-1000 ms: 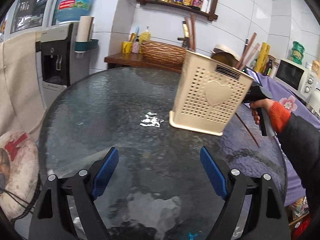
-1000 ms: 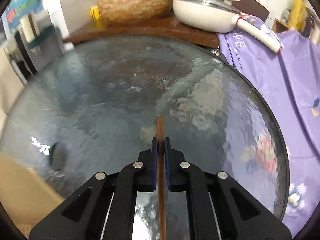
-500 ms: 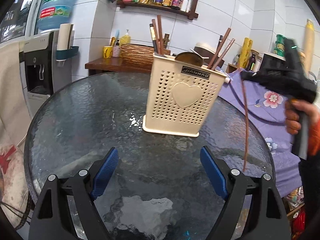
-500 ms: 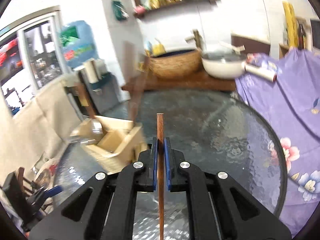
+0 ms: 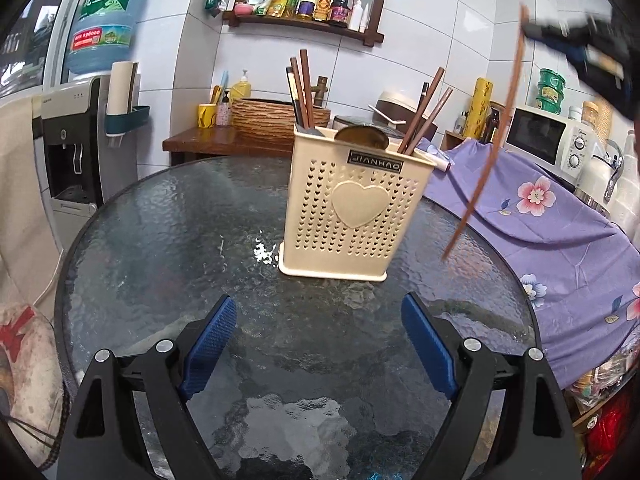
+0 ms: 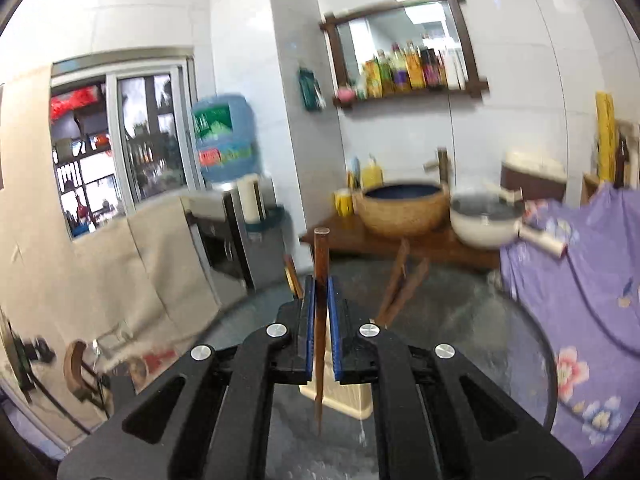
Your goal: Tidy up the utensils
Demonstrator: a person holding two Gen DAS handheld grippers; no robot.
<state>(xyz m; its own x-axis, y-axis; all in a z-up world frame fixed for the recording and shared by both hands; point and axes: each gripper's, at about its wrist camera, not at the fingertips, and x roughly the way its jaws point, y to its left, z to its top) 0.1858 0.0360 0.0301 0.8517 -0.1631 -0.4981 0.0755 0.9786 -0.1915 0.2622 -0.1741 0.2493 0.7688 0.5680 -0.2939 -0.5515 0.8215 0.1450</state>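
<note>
A cream perforated utensil holder [image 5: 354, 208] with a heart on its front stands upright on the round glass table [image 5: 168, 240]. Several brown chopsticks [image 5: 424, 110] and a spoon [image 5: 362, 136] stick out of it. My left gripper [image 5: 316, 344] is open in front of the holder, nothing between its blue pads. High at the upper right my right gripper [image 5: 532, 32] is shut on a single brown chopstick [image 5: 498, 148] that hangs downward, its tip level with the holder's base. In the right wrist view the right gripper [image 6: 319, 300] clamps that chopstick [image 6: 320, 256] above the holder [image 6: 344, 394].
A purple flowered cloth [image 5: 560, 208] covers the counter to the right, with a microwave [image 5: 548, 140] behind it. A wooden side table [image 5: 224, 140] with a wicker basket [image 5: 276, 116] stands beyond the table. A water dispenser [image 5: 76, 148] is at the left.
The right gripper has risen with its chopstick from low over the table to high above the holder. The holder, tilted a second ago, now stands upright in the left view.
</note>
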